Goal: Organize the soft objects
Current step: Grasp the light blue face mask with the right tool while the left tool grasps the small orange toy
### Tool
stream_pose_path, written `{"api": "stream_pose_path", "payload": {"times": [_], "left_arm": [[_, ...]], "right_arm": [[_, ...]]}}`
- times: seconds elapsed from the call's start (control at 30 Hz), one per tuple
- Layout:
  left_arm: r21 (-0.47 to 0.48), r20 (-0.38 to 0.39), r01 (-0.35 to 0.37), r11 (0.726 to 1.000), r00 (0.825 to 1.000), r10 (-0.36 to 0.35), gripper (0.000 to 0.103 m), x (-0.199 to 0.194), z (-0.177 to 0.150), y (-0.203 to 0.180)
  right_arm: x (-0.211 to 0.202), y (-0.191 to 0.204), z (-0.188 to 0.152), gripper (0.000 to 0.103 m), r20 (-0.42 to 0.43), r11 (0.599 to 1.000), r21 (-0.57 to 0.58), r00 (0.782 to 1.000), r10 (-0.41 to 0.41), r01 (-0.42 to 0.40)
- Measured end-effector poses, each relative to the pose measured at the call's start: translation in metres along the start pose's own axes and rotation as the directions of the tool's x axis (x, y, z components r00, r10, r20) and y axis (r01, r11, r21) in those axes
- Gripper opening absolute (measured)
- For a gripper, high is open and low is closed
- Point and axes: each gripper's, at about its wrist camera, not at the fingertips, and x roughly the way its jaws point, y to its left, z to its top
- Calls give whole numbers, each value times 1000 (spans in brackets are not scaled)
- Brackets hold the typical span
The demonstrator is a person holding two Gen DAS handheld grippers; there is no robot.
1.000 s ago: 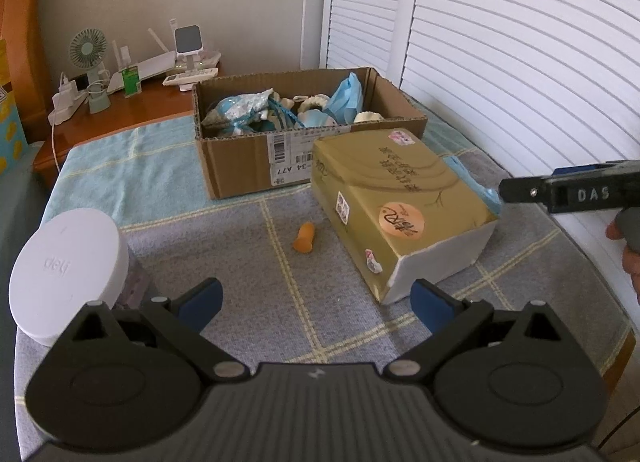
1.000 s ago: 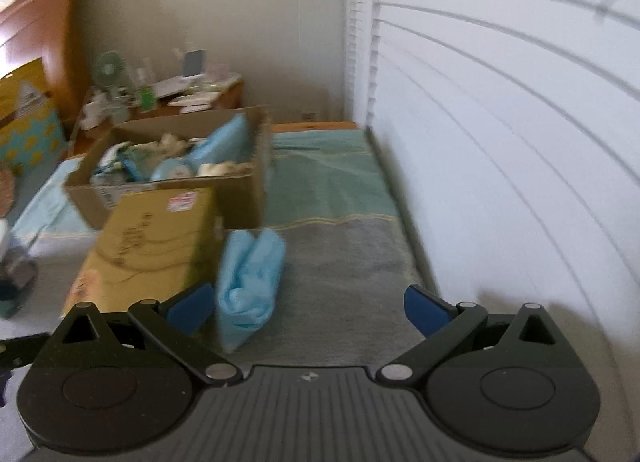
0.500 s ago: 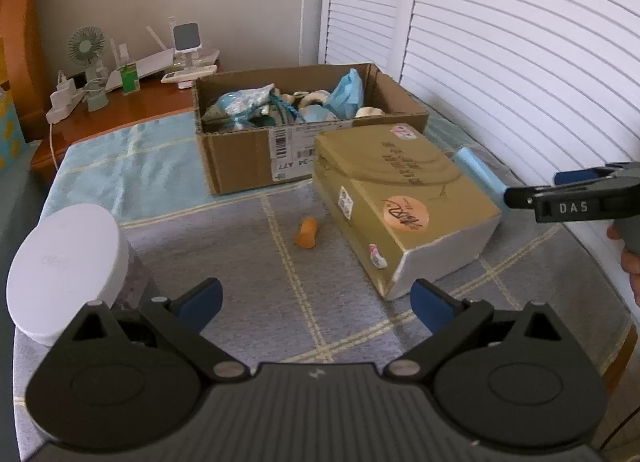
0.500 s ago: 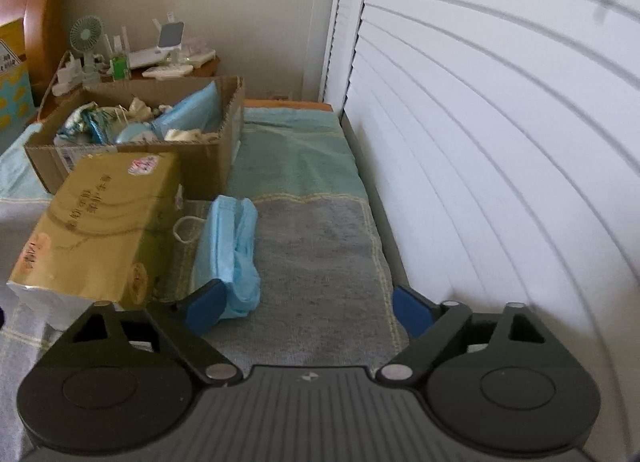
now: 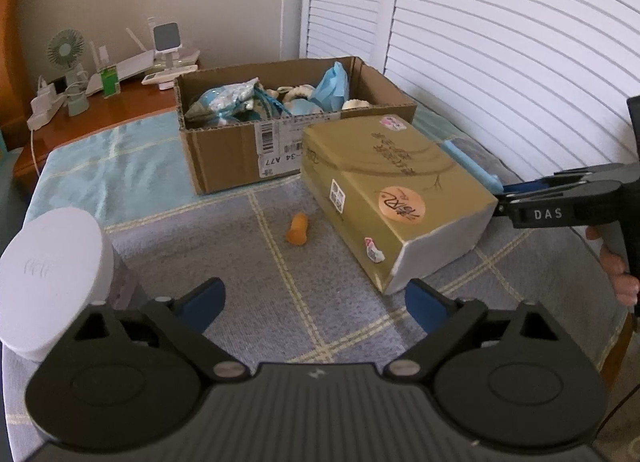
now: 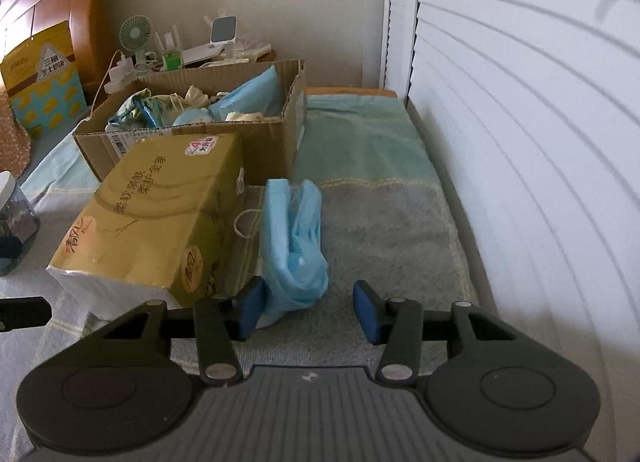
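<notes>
A light blue pack of face masks (image 6: 294,246) lies on the grey blanket to the right of a gold tissue pack (image 6: 160,214). My right gripper (image 6: 310,308) is open, its fingers on either side of the mask pack's near end, partly closed in. In the left wrist view the mask pack (image 5: 470,164) peeks out behind the tissue pack (image 5: 392,194), with the right gripper (image 5: 516,198) reaching in from the right. An open cardboard box (image 5: 288,150) holds several soft items. A small orange object (image 5: 298,228) lies on the blanket. My left gripper (image 5: 316,298) is open and empty.
A white-lidded jar (image 5: 48,282) stands at the near left. A wooden side table (image 5: 100,110) with a fan and chargers is behind. White louvred doors (image 6: 520,142) run along the right edge of the bed.
My right gripper has moved forward and down to the mask pack and its jaws have narrowed around it. The left gripper has barely moved.
</notes>
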Motion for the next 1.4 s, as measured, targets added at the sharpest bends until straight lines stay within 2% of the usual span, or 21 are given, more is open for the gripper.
{"api": "stream_pose_path", "payload": {"times": [0.07, 0.13, 0.33, 0.43, 0.6, 0.9, 1.0, 1.07, 1.4], "left_arm": [[25, 3, 1, 1000, 1000, -1, 81, 0, 2, 2], [40, 9, -3, 999, 1000, 3, 66, 1, 5, 4], [10, 18, -25, 1000, 1000, 25, 42, 17, 13, 13], [-5, 18, -22, 1000, 1000, 22, 38, 28, 16, 15], [-8, 21, -10, 1000, 1000, 10, 38, 41, 22, 16], [-8, 11, 5, 1000, 1000, -4, 27, 56, 26, 18], [2, 17, 9, 1000, 1000, -9, 21, 58, 27, 17], [9, 17, 19, 1000, 1000, -19, 11, 59, 28, 17], [23, 12, 15, 1000, 1000, -16, 11, 58, 28, 14]], "right_arm": [[1, -1, -1, 54, 0, 1000, 1, 1000, 4, -4], [2, -1, -3, 54, 0, 1000, 2, 1000, 8, -8], [3, 0, -5, 56, 7, 1000, -1, 1000, 11, -11], [3, -1, -5, 56, 7, 1000, 2, 1000, 16, -16], [3, -3, -6, 56, 8, 1000, 5, 1000, 22, -22], [3, -1, -6, 57, 12, 1000, -5, 1000, 19, -19], [3, -1, -6, 57, 14, 1000, -9, 1000, 19, -19], [3, -1, -6, 57, 15, 1000, -9, 1000, 18, -18], [4, 8, -4, 57, 29, 997, -68, 999, 24, -22]]}}
